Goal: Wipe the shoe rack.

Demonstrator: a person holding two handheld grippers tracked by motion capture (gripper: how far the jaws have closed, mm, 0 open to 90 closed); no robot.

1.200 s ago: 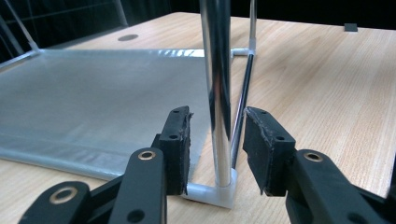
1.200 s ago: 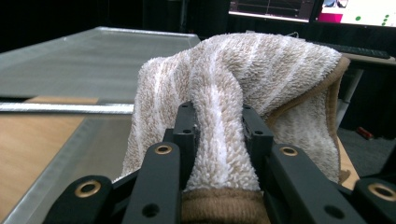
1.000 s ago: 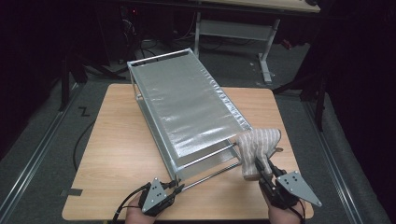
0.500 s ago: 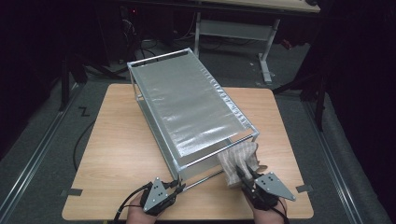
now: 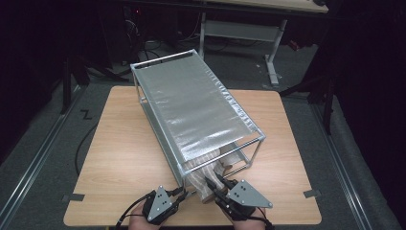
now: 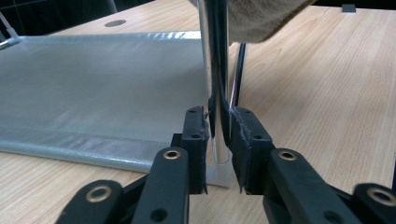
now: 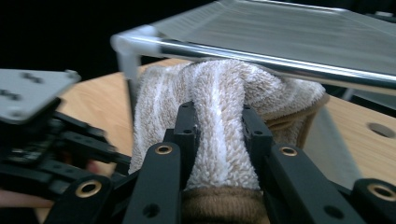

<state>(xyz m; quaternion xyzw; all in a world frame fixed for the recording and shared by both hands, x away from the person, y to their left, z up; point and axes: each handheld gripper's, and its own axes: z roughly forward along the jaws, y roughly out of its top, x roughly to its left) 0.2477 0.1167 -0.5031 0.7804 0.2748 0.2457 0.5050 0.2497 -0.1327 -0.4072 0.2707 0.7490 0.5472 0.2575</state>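
Note:
A silver metal rack [image 5: 191, 105] with a grey fabric top lies lengthwise on the wooden table [image 5: 115, 148]. My left gripper [image 5: 182, 193] [image 6: 218, 122] holds the rack's near corner post [image 6: 214, 56] low down; its jaws have just been closing, and the pads press on the post. My right gripper [image 5: 215, 182] [image 7: 217, 116] is shut on a folded beige and white striped towel [image 5: 209, 165] [image 7: 219, 84]. The towel sits at the rack's near open end, partly under the top bar [image 7: 261, 58].
A grey desk frame [image 5: 239, 28] stands on the dark floor beyond the table. Bare tabletop lies to the left and right of the rack. Small tape marks [image 5: 312, 193] sit near the table's front corners.
My right gripper has carried the towel leftward, from beside the rack's near right corner to its near open end, partly under the top. The left hand stayed at the corner post.

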